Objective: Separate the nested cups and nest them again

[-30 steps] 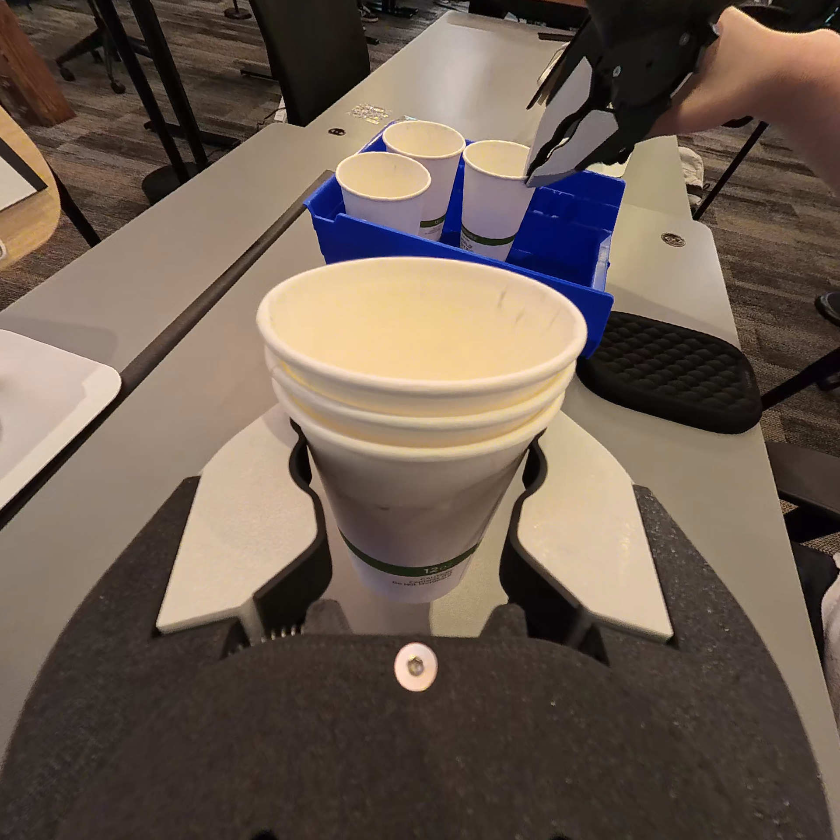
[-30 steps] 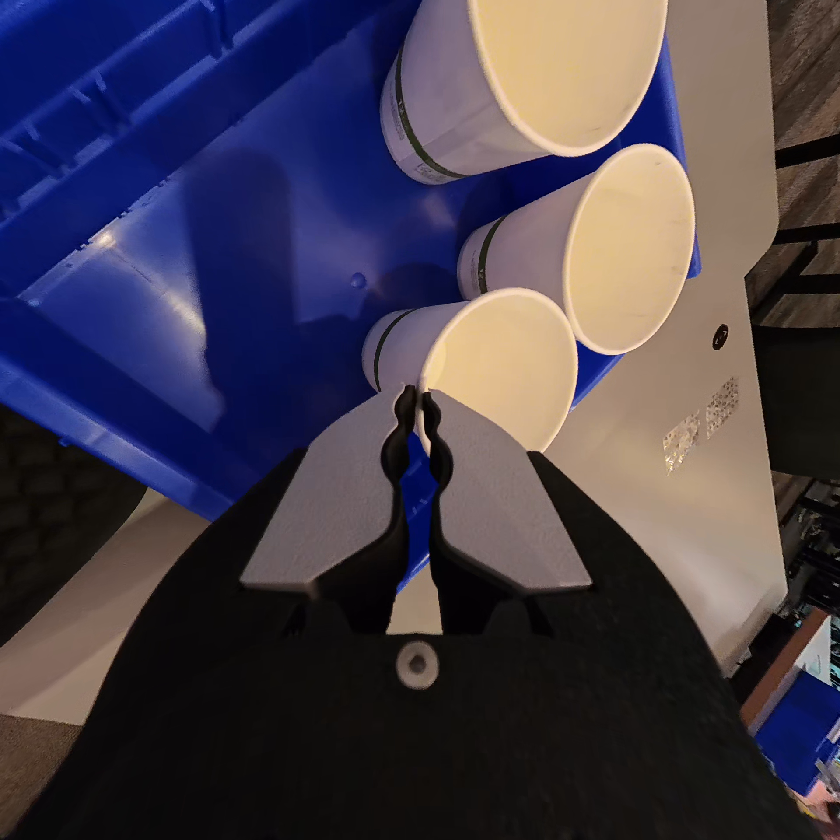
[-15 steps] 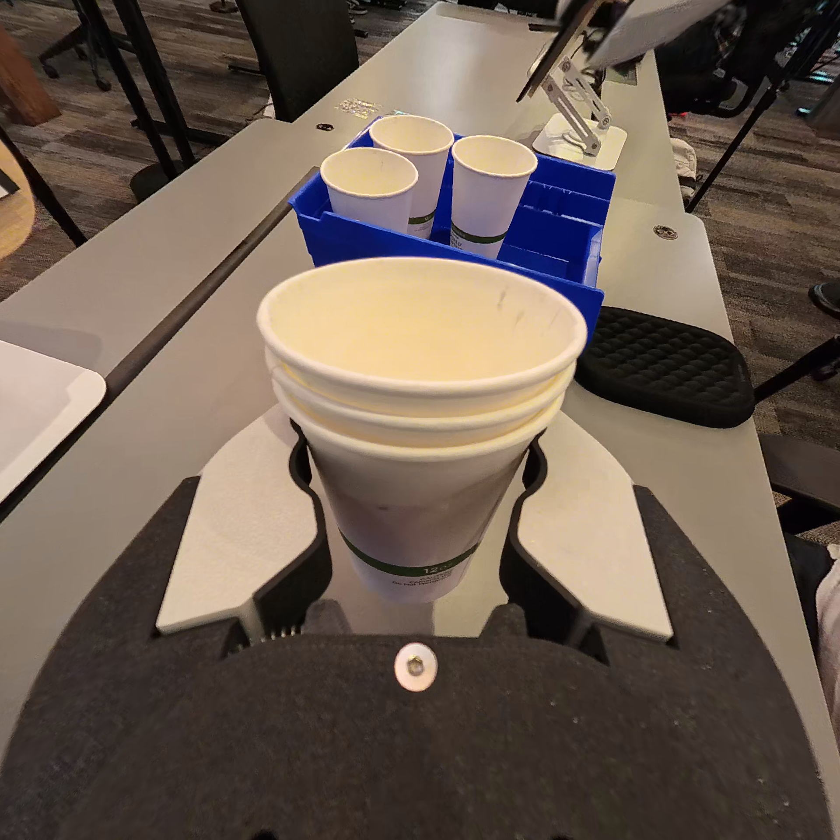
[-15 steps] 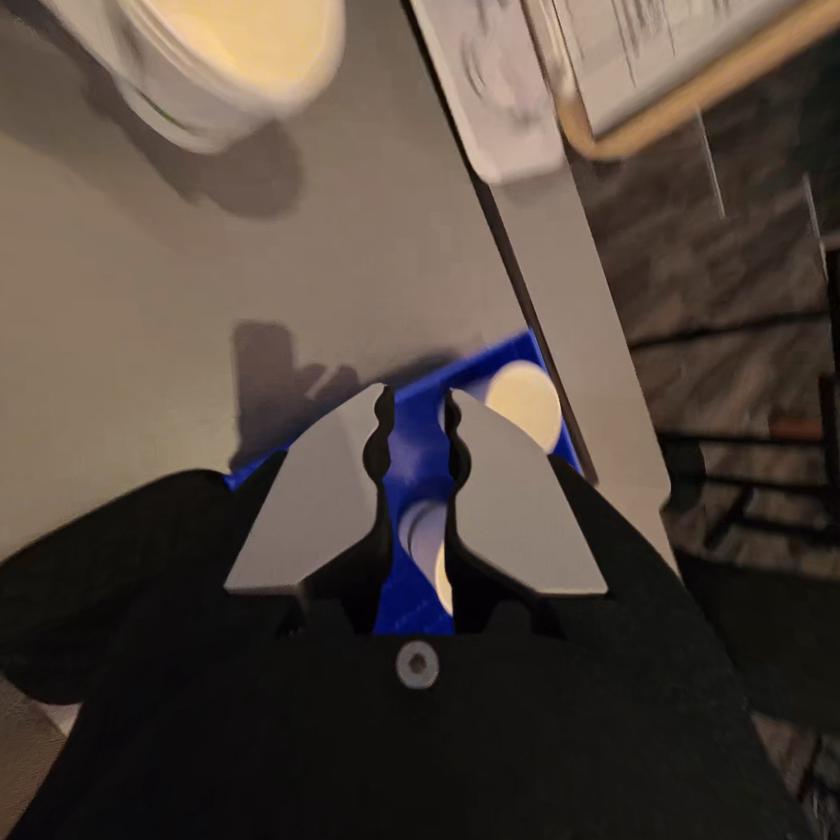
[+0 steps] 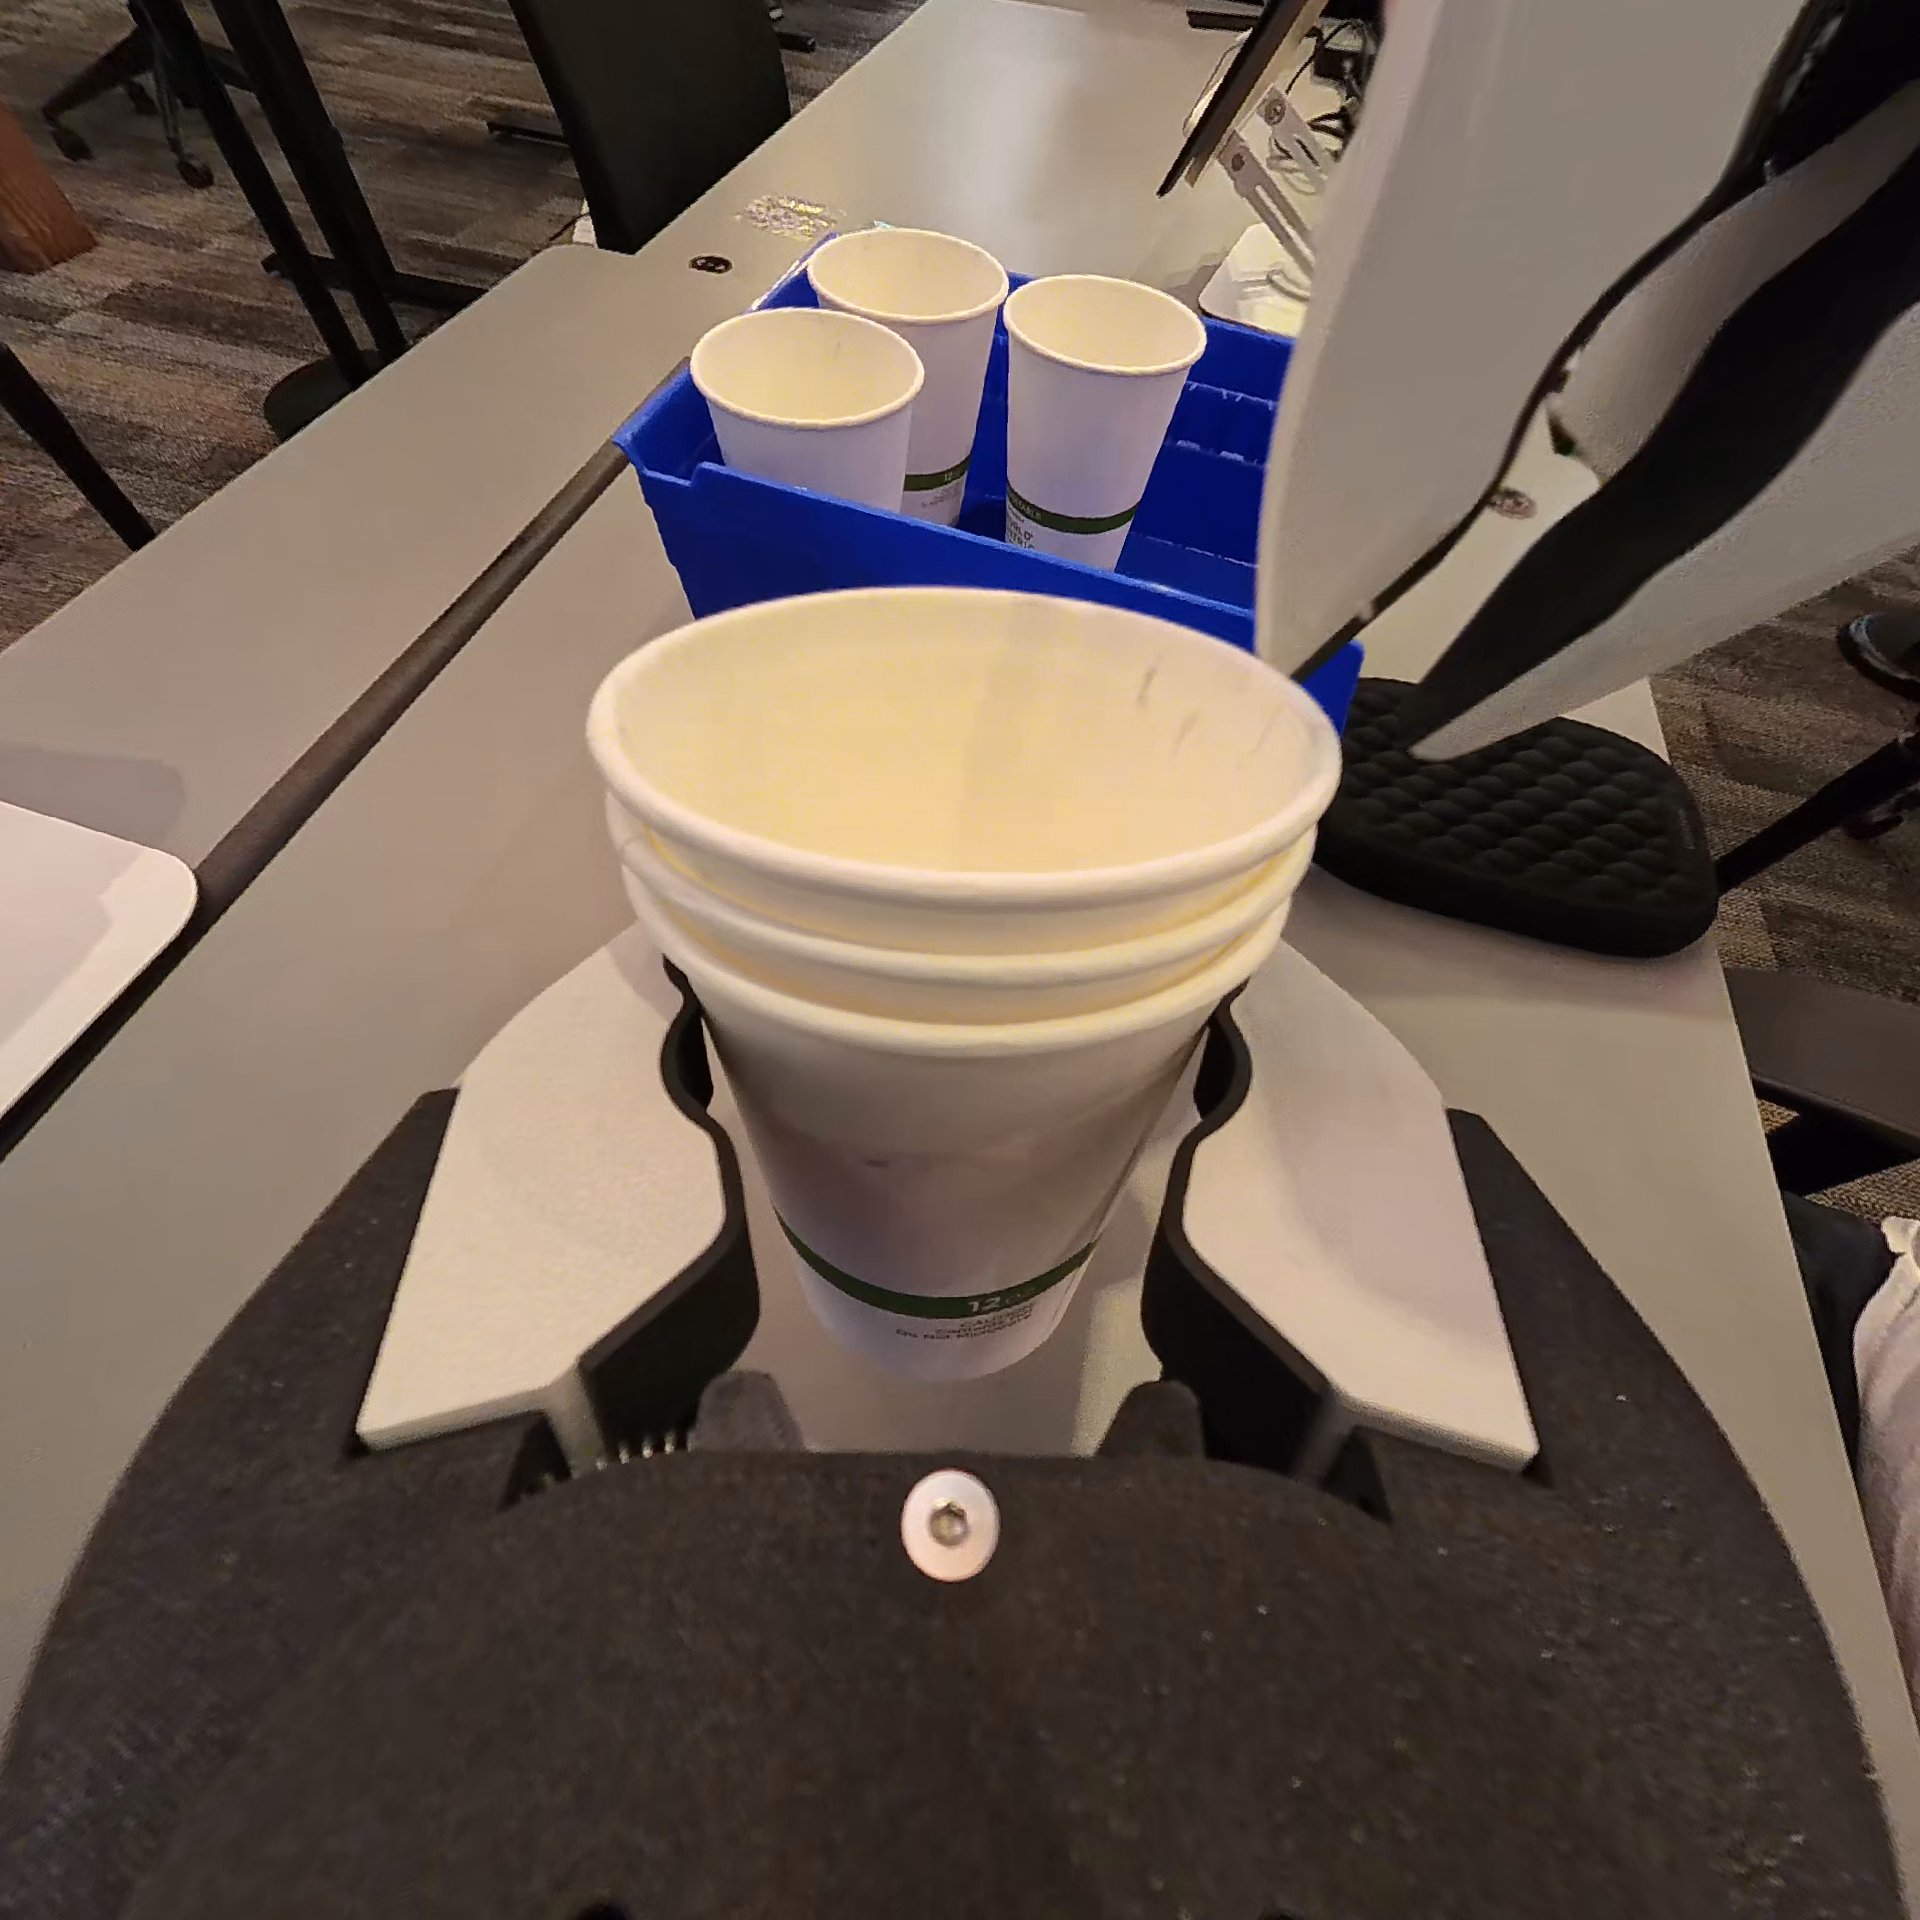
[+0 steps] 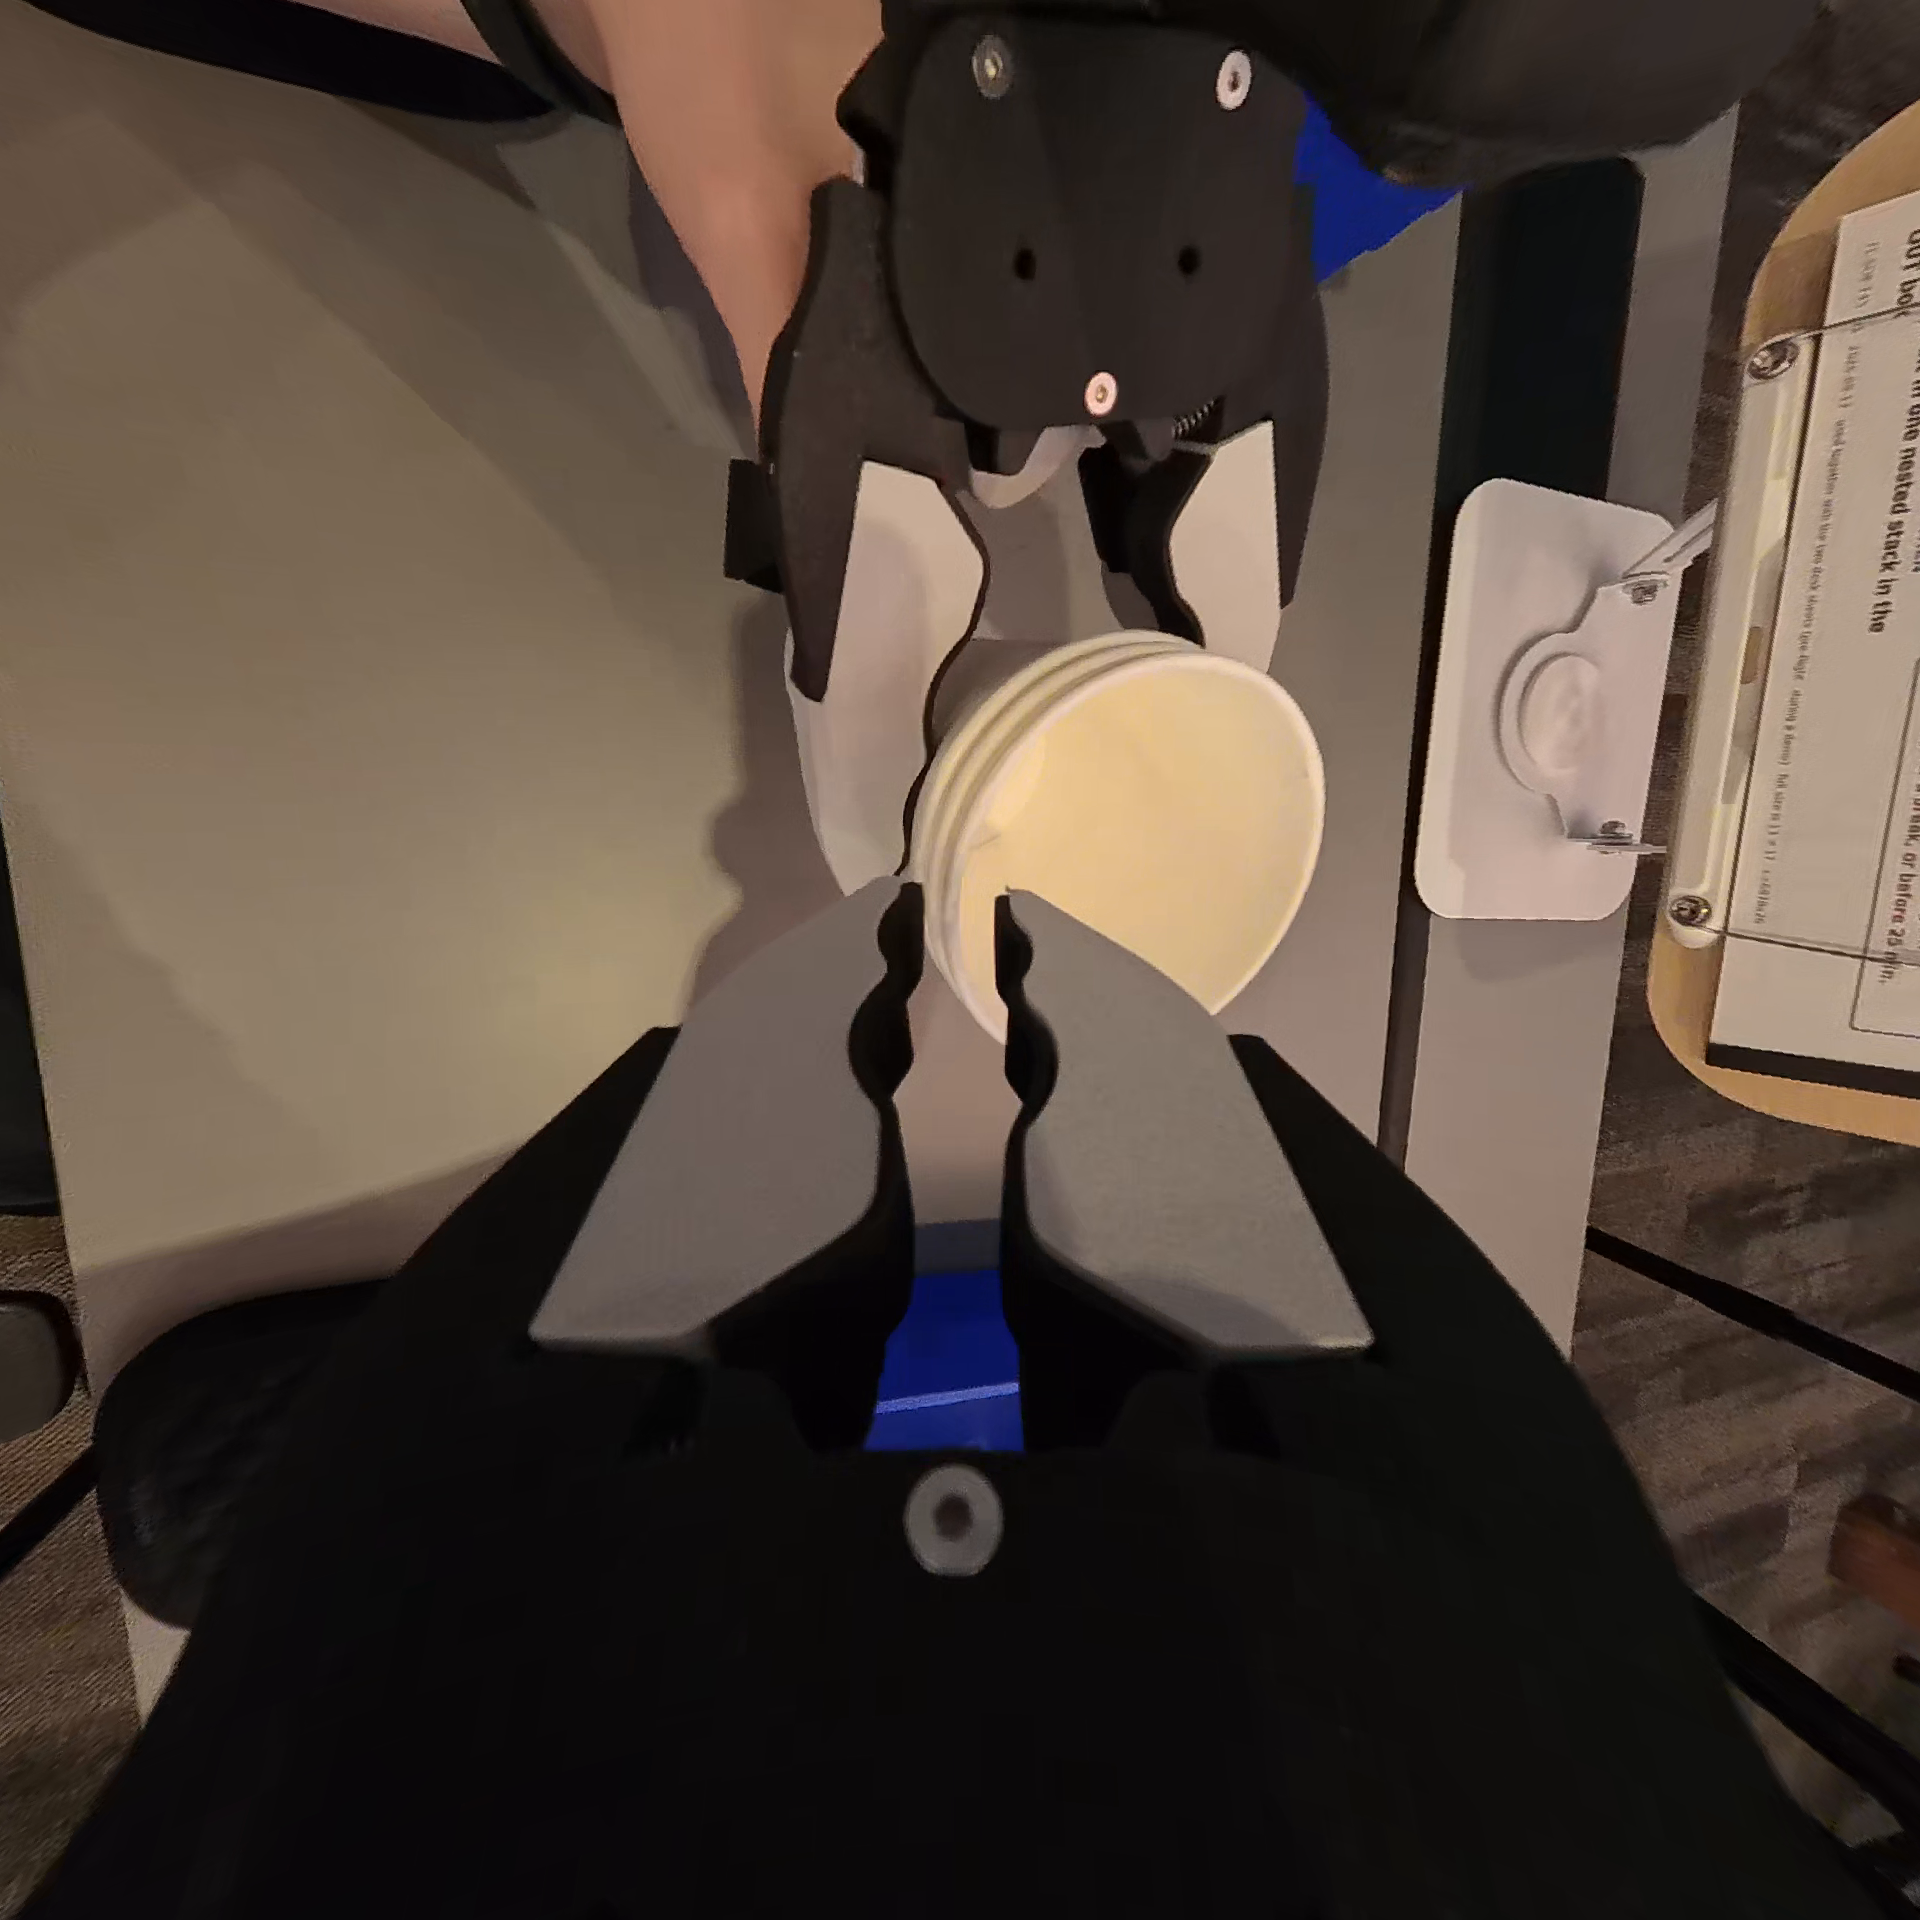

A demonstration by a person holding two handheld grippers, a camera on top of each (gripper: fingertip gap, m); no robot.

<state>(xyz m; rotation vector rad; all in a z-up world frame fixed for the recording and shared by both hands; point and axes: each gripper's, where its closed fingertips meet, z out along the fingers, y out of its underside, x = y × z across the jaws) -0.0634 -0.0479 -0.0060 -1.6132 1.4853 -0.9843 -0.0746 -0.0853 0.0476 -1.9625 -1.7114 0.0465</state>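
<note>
A stack of three nested white paper cups (image 5: 956,1091) sits between the fingers of my left gripper (image 5: 956,1039), which is shut on its lower body and holds it above the grey table (image 5: 364,727). In the right wrist view the stack (image 6: 1143,831) lies with its mouth toward me, with the left gripper (image 6: 1039,665) behind it. My right gripper (image 6: 953,894) is open a little, one fingertip inside the top cup and one outside the rims. It shows at the upper right of the left wrist view (image 5: 1361,696). Three single cups (image 5: 810,405) stand in a blue bin (image 5: 935,561).
A black padded rest (image 5: 1507,831) lies right of the bin. A white tray (image 5: 83,914) sits at the left edge. A white stand (image 6: 1538,727) and a clipboard with a page (image 6: 1818,623) are beside the table. Chairs and table legs stand beyond.
My right gripper let go of the cup rim in the bin, swung away from the bin and came over to the stack's rim, jaws now slightly apart. The left gripper kept its hold.
</note>
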